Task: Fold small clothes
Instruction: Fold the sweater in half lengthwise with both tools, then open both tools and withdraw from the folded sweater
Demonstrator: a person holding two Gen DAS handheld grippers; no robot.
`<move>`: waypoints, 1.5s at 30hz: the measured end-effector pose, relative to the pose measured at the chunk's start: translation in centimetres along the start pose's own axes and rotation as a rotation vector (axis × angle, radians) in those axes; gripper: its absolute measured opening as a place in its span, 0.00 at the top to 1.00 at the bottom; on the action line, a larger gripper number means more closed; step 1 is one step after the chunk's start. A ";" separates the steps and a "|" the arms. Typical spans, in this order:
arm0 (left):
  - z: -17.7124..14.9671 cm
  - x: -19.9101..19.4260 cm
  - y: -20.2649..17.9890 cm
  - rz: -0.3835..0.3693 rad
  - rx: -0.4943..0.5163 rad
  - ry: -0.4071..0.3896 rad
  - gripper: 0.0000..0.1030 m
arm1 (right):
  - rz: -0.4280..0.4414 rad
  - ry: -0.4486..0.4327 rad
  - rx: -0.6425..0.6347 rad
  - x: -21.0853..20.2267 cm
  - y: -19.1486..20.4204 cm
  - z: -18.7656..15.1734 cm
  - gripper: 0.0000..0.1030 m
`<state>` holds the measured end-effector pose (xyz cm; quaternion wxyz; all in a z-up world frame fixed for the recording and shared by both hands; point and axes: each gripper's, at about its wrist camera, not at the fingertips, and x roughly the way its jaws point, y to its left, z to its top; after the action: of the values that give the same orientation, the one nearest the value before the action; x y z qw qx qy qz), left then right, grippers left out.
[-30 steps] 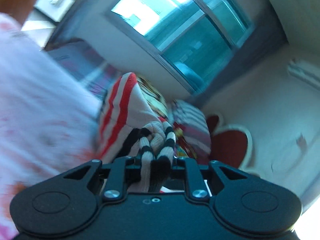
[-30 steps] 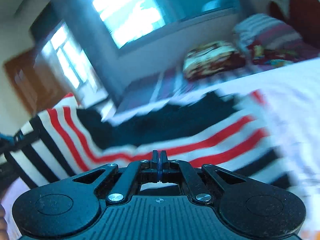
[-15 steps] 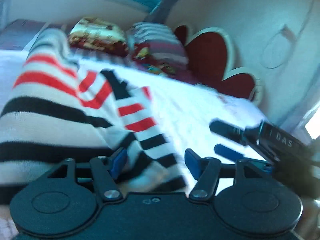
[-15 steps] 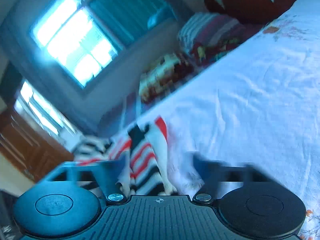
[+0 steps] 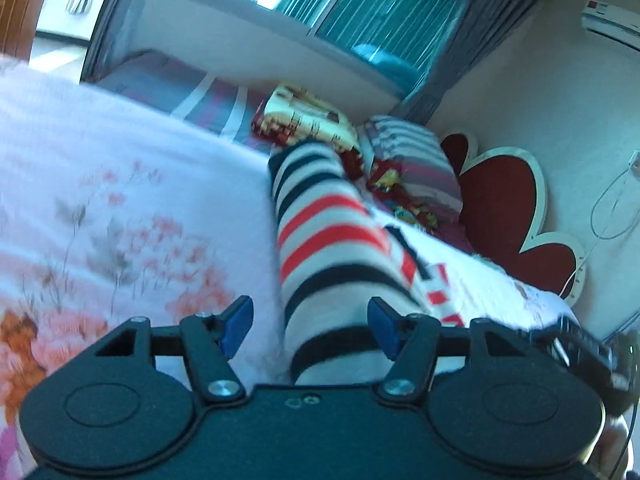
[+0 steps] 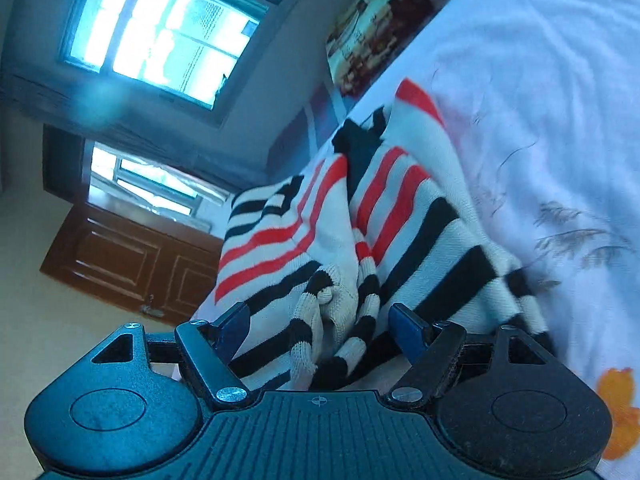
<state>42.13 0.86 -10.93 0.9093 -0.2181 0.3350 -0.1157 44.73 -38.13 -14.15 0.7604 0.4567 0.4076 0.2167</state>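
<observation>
Knitwear in black, white and red stripes, a small sweater [image 5: 332, 240], lies on the bed's floral sheet [image 5: 120, 208] right in front of both my tools. My left gripper [image 5: 310, 324] has its blue-padded fingers [image 5: 236, 320] spread wide apart, gripping nothing; the sweater's near end sits in the gap between them, closer to the right-hand pad, and I cannot tell whether the cloth touches either pad. From this side the garment runs away from me as a long narrow strip toward the pillows [image 5: 408, 160] at the head of the bed, in front of the red headboard [image 5: 504, 200] with its white scalloped edge. At the right edge of the left view I see the dark frame of my other tool, blurred.

My right gripper [image 6: 326, 328] is likewise spread open. Between its blue fingers [image 6: 404, 328] bunches the sweater [image 6: 360, 240], its ribbed striped edges crumpled in the gap and not pinched. The body of the garment lies in two lobes with a dark fold between them, resting on the sheet [image 6: 540, 100], which shows grey sprigs and an orange flower. Beyond it are a bright window [image 6: 160, 32] and a brown wooden door [image 6: 128, 264]
</observation>
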 end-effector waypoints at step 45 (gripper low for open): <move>5.6 9.5 -2.5 0.030 0.206 0.099 0.38 | -0.266 -0.136 -0.398 2.0 0.1 8.2 0.66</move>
<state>52.78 -2.90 -11.28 0.9109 -0.1127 0.3689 -0.1465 52.60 -40.88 -12.84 0.8830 0.2537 0.3612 0.1595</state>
